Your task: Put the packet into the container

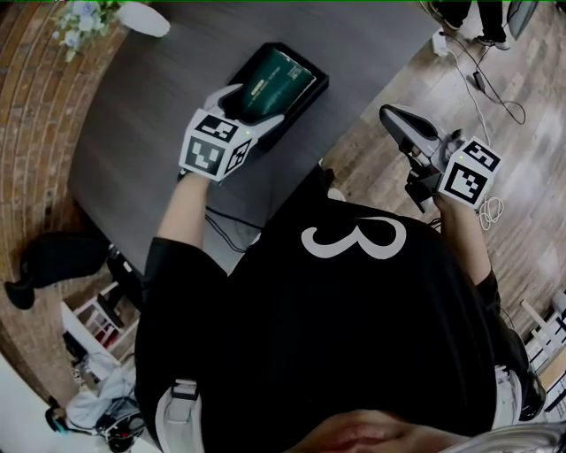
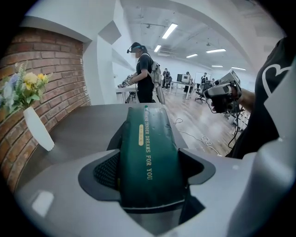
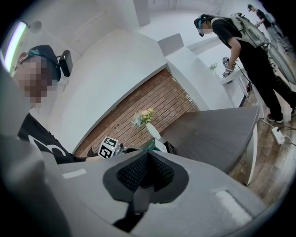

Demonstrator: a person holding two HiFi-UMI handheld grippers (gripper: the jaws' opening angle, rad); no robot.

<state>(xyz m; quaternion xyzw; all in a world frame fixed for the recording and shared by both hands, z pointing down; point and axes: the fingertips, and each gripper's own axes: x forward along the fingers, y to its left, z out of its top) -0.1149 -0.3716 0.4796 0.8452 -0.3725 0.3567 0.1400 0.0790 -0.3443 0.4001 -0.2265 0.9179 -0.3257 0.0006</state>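
Gripping the near end of the dark green packet between its two jaws, the left gripper sits at the near edge of the dark grey table. The jaws are spread only as far as the packet's width and press on both of its sides. The packet runs away from the jaws lengthwise, its gold lettering on top. In the head view its far part lies over the open black container, which stands on the table just beyond the left gripper. Whether it rests on the container's bottom cannot be told. To the right, well apart from the table, the right gripper is held over the wooden floor. Its jaws are closed together with nothing between them. Farther off on the left, a white vase with pale flowers stands at the table's far corner beside the brick wall. In the left gripper view, another person stands at a far desk.
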